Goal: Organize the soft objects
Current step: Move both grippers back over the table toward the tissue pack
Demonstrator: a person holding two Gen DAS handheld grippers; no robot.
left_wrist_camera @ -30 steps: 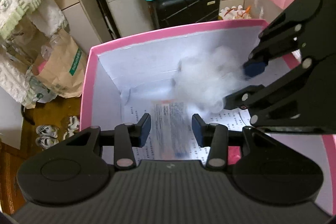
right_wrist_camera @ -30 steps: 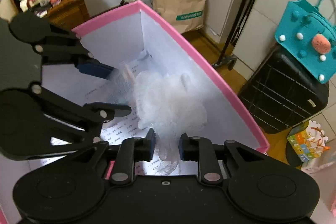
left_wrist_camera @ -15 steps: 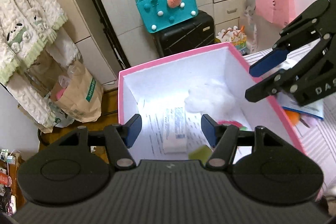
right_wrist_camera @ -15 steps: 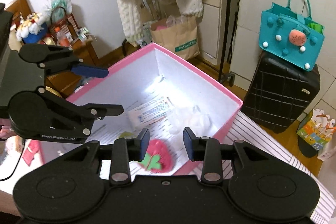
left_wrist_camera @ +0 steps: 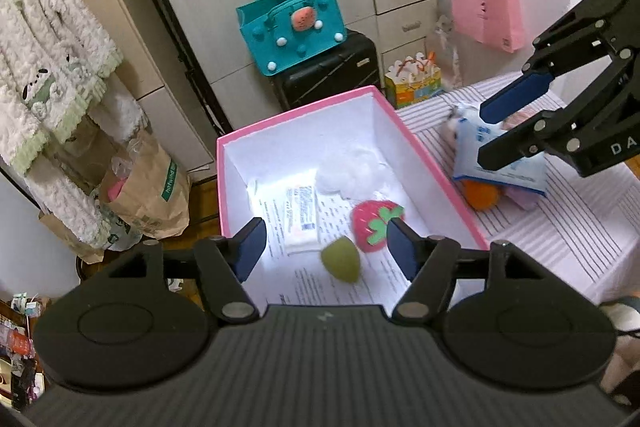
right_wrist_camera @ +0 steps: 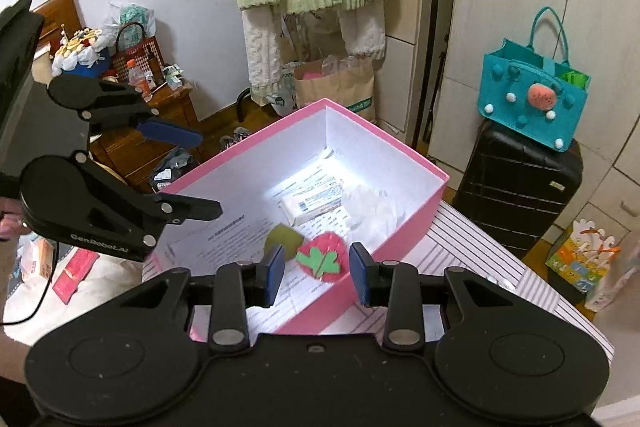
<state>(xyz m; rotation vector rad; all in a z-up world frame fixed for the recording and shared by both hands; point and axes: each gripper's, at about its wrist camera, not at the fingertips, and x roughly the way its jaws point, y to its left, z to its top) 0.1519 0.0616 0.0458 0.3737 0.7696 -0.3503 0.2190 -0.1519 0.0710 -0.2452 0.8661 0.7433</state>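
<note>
A pink box [left_wrist_camera: 404, 125] with a white inside stands on the striped table. In it lie a white fluffy puff [left_wrist_camera: 352, 171], a red strawberry plush [left_wrist_camera: 374, 223], a green soft ball [left_wrist_camera: 341, 259] and a white tissue pack [left_wrist_camera: 303, 219]. The box [right_wrist_camera: 416, 215] also shows in the right wrist view with the strawberry plush [right_wrist_camera: 322, 255] and puff [right_wrist_camera: 370, 205]. My left gripper [left_wrist_camera: 326, 247] is open and empty above the box's near end. My right gripper [right_wrist_camera: 316, 269] is open and empty above the box's near rim.
On the striped tablecloth [left_wrist_camera: 560, 227] right of the box lie a blue-white pack [left_wrist_camera: 496, 155], an orange soft thing [left_wrist_camera: 480, 195] and a pink thing. A black suitcase [left_wrist_camera: 332, 75] with a teal bag [left_wrist_camera: 292, 27] stands behind. Paper bag [left_wrist_camera: 148, 187] on the floor at left.
Both grippers have pulled up and back out of the box and opened wider. The white puff, held by the right gripper a second ago, now lies in the box.
</note>
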